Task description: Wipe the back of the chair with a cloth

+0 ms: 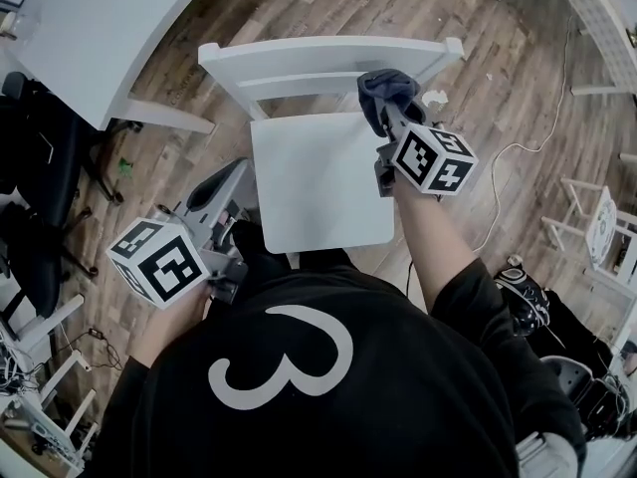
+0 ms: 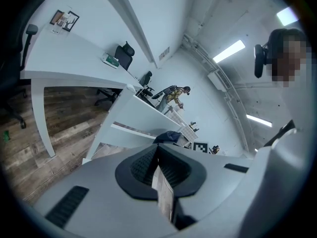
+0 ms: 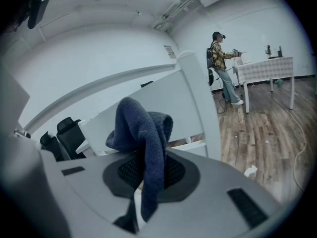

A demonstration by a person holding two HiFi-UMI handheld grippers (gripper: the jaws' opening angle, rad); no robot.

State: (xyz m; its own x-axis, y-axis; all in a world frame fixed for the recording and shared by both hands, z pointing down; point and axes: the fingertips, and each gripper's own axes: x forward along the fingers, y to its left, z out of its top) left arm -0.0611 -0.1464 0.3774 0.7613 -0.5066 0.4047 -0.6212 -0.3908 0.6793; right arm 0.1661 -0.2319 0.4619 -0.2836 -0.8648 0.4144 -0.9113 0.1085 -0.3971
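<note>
One readable mark was seen: a large white "3" (image 1: pixel 345 352) on the back of the person's black top (image 1: pixel 418 406), close behind the left tool (image 1: pixel 227 179) and right tool (image 1: pixel 390 108). Print in the framed picture (image 2: pixel 64 20) on the counter (image 2: pixel 74 58), far beyond the left tool, was too small to read.

Chair (image 1: pixel 318 177): white-painted, smooth, low-sheen finish.
Cloth (image 3: pixel 141 133): dark blue knit, soft, fuzzy, matt.
Floor (image 1: pixel 438 18): wood planks, visibly grained, dull and weathered in look.
Left gripper (image 2: pixel 159 155), right gripper (image 3: pixel 146 162): bodies moulded in matt grey plastic; pads (image 2: pixel 142 165) finished black and finely ribbed.
</note>
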